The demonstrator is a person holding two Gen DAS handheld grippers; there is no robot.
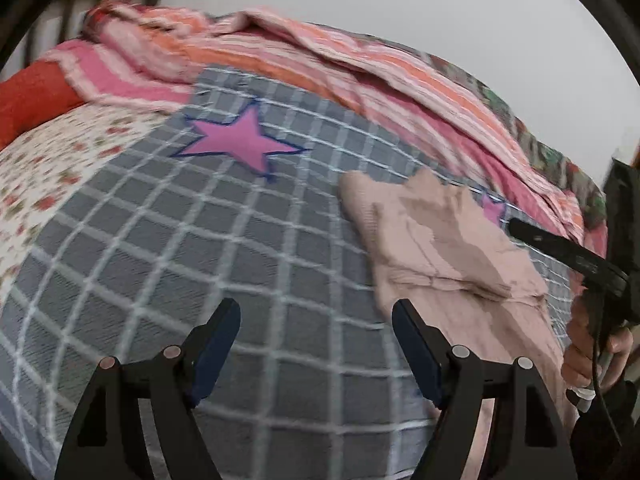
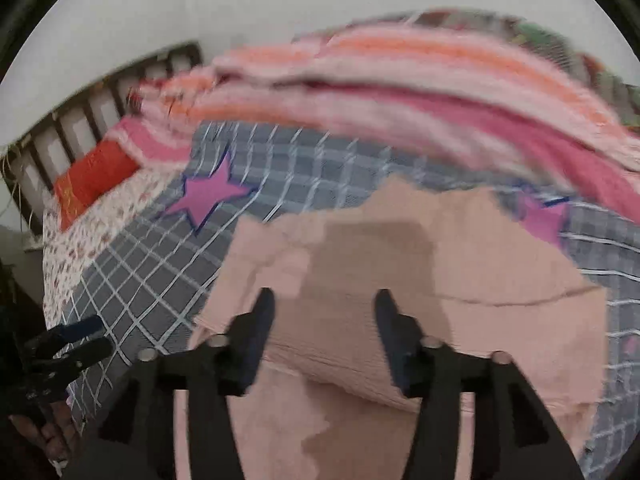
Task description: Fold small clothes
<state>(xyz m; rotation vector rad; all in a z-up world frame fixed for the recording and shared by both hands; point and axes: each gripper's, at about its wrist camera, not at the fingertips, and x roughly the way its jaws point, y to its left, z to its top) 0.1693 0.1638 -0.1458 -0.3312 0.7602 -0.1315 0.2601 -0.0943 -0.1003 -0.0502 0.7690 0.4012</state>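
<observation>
Both grippers stand open and empty: the right gripper point(image 2: 324, 320) hovers directly over the pink garment point(image 2: 400, 280), while the left gripper point(image 1: 316, 332) hangs above the grey blanket point(image 1: 160, 220), the garment just to its right.

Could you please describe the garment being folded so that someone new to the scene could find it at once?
Start at the grey checked blanket with pink stars that covers the bed. On it, below the heap of striped pink and orange bedding, lies the small garment, partly folded over itself. It is the only plain, pale pink piece; everything around it is patterned.
</observation>
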